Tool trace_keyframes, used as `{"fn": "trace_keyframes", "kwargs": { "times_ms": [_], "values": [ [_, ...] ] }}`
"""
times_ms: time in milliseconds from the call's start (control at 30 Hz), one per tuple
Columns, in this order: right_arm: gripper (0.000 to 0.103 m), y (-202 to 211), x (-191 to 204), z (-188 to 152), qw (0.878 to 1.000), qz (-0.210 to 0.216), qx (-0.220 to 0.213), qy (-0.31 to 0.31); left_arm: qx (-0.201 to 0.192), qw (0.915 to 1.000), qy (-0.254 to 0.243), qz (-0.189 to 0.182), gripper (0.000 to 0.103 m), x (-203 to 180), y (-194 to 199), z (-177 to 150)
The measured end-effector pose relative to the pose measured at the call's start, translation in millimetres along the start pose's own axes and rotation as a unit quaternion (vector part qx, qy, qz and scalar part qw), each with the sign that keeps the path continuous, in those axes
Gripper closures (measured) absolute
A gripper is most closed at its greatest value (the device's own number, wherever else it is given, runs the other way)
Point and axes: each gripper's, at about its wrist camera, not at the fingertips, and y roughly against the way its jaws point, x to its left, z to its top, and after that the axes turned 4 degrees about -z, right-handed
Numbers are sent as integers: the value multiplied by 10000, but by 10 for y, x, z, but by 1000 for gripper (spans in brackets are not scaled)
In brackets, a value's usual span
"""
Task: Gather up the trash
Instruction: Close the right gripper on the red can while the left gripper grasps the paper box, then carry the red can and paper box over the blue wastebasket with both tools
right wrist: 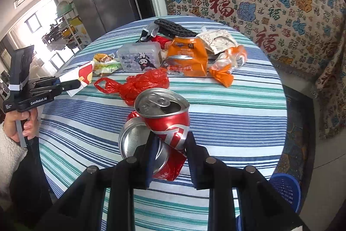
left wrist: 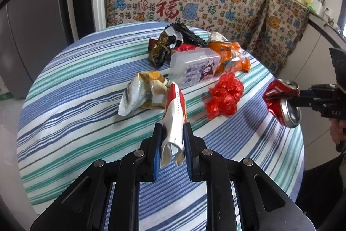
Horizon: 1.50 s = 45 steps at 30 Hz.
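Crushed can (right wrist: 161, 122) clamped in right tool (right wrist: 169, 144), above striped table (right wrist: 237, 114)

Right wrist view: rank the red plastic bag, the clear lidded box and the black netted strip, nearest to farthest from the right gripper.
1. Red plastic bag: just beyond the right gripper and its crushed can.
2. Clear lidded box: mid-table, slightly left.
3. Black netted strip: far edge of the table.

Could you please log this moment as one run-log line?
left gripper: shut on red-white wrapper | right gripper: shut on crushed can | other litter on table
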Motion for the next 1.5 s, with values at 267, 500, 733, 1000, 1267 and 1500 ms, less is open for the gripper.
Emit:
{"fn": "trace_keyframes", "kwargs": {
  "times_ms": [267, 500, 733, 1000, 1267, 1500],
  "values": [
    [77, 361, -178, -93, 9982, -154, -393, -435, -150, 9993, 258, -232, 87, -26, 261, -37],
    [77, 493, -270, -187, 9973, -165, -491, -521, -106, 9688, 1731, -1773, 87, 318, 398, -236],
    [77, 577, -302, -209, 9969, -191, -543, -529, -113, 9940, 555, -937, 86, -163, 469, -268],
    [77, 700, -360, -245, 9953, -164, -708, -633, -1008, 9810, 1216, -1126, 84, 86, 783, -39],
    [77, 732, -374, -262, 9949, -190, -750, -649, -1009, 9840, 1245, -782, 89, 96, 664, -10],
    [77, 901, -549, -349, 9926, -355, -795, -841, -809, 9916, 249, -979, 89, -672, 619, 217]
  ]
}}
